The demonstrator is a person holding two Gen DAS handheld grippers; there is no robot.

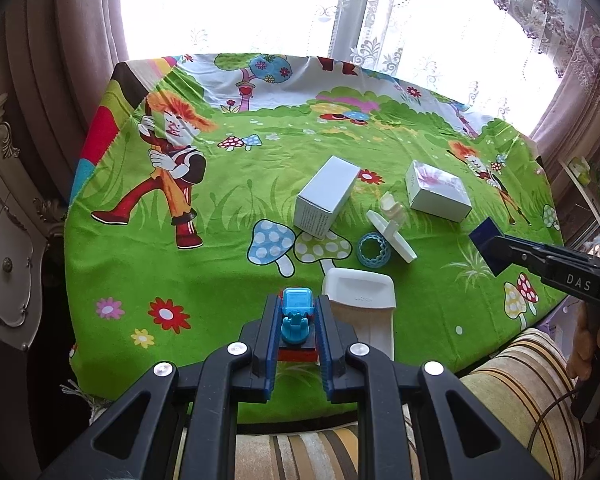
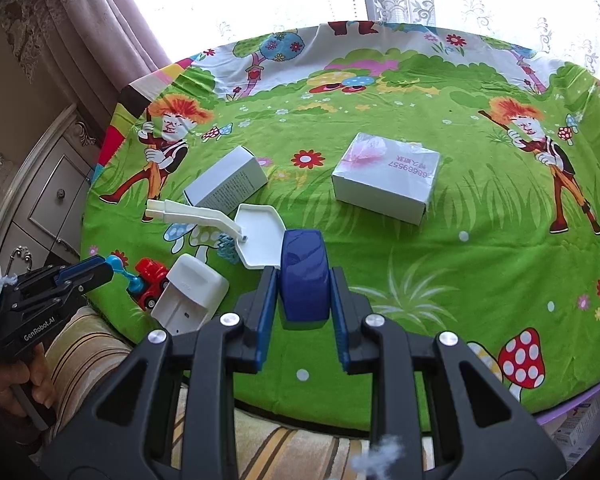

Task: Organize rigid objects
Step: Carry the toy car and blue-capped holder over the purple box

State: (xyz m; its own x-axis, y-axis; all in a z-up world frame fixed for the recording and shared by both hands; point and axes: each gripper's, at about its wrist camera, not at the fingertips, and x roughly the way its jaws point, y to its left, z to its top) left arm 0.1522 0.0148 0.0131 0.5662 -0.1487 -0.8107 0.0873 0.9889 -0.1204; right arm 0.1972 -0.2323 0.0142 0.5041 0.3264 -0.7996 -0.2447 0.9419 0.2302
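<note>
My left gripper (image 1: 298, 312) is shut on the blue top part of a red toy truck (image 1: 298, 322) at the table's near edge; the truck also shows in the right wrist view (image 2: 150, 280). My right gripper (image 2: 304, 280) is shut on a dark blue rounded case (image 2: 303, 276), held just above the cloth; the case also shows in the left wrist view (image 1: 488, 246). On the cloth lie a grey-white carton (image 1: 326, 196), a white box with pink print (image 2: 386, 176), a white stand with a hexagonal base (image 2: 256, 236), a blue ring (image 1: 374, 250) and a white plastic cover (image 1: 360, 304).
The round table (image 2: 420, 352) has a green cartoon cloth. A striped cushion (image 1: 512, 380) lies at the near edge. A carved white cabinet (image 1: 4, 220) stands to the left. Curtains and a bright window are behind.
</note>
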